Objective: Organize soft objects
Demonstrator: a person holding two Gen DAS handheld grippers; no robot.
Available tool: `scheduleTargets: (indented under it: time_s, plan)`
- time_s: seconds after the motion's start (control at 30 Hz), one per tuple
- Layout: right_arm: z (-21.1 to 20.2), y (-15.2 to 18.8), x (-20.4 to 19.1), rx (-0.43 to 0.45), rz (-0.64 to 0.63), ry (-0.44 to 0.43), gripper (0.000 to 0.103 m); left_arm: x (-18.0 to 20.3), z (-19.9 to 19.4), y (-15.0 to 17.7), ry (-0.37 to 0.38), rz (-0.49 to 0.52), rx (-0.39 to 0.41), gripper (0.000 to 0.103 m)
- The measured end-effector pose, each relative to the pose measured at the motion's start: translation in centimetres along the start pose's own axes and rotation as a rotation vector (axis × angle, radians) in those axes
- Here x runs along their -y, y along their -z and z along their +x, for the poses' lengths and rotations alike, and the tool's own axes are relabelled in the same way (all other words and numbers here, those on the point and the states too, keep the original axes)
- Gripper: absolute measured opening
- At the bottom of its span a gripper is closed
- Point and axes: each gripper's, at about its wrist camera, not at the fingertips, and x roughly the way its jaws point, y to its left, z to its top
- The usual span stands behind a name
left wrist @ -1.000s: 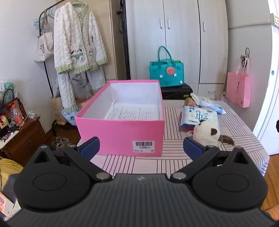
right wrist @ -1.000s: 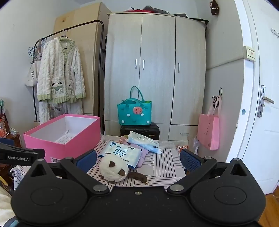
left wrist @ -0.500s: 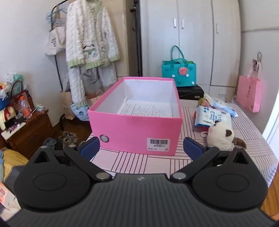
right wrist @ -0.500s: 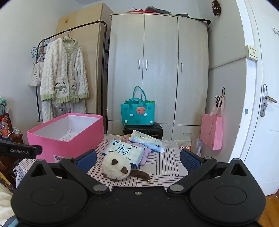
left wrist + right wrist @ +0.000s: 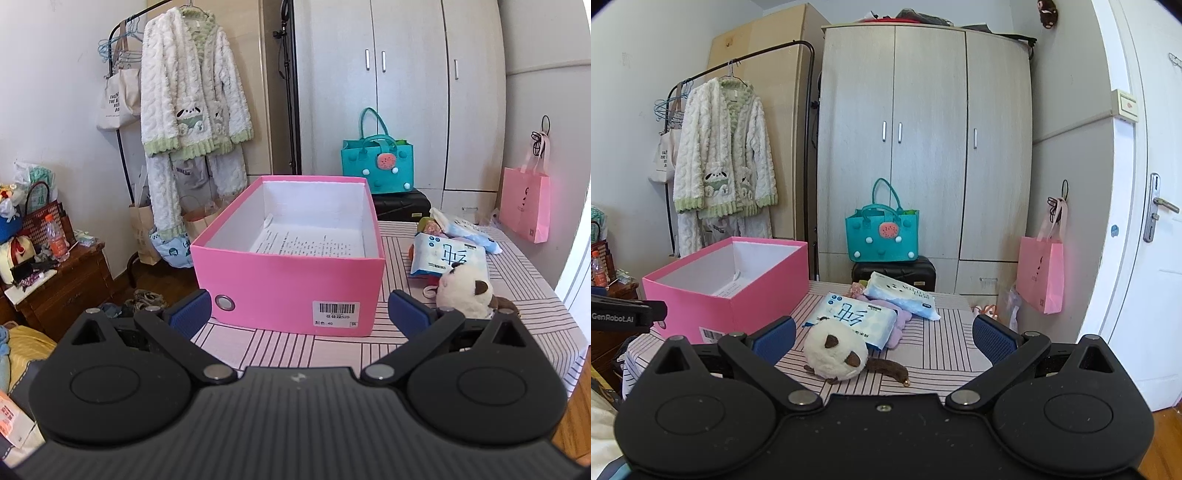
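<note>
On the striped bench (image 5: pixel 524 314), left tongs (image 5: pixel 299 312) gape wide facing the pink box (image 5: pixel 291 288). Right tongs (image 5: pixel 882 336) gape wide near the plush (image 5: pixel 836 354); tissue packs (image 5: pixel 855 319) lie just beyond.

The box (image 5: pixel 291 284) stands open-topped on the bench (image 5: pixel 295 345), holding only a printed sheet (image 5: pixel 310 242), so its inside is free from above; its walls bar any level approach. A bare striped strip of bench lies between the box and the toy (image 5: pixel 836 354). The toy sits nearest, its top and right side clear, while the tissue pack (image 5: pixel 853 319) touches it behind. A second pack (image 5: pixel 903 295) lies on a purple thing (image 5: pixel 903 321) beyond. Right of the pile the bench is bare to its edge.
</note>
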Motion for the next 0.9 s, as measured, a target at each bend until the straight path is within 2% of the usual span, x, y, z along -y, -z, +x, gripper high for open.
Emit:
scheduleTargets:
  time_s: [0.27,0.5,0.67,0.9]
  plan:
    - [0.1,0.1,0.5,0.000,0.007,0.006,0.103,-0.1,0.2,0.0,0.028,0.002,-0.005,0.103]
    - [0.8,0.7,1.2,-0.006,0.030,-0.011,0.103,-0.5,0.5,0.2,0.015,-0.012,-0.004,0.103]
    - [1.6,1.0,1.6,-0.022,0.062,-0.027,0.103,-0.2,0.4,0.7,-0.006,0.006,0.030,0.103]
    - [2.0,1.4,1.6,-0.032,0.050,-0.010,0.103,0.2,0.5,0.9,0.045,0.009,0.025,0.103]
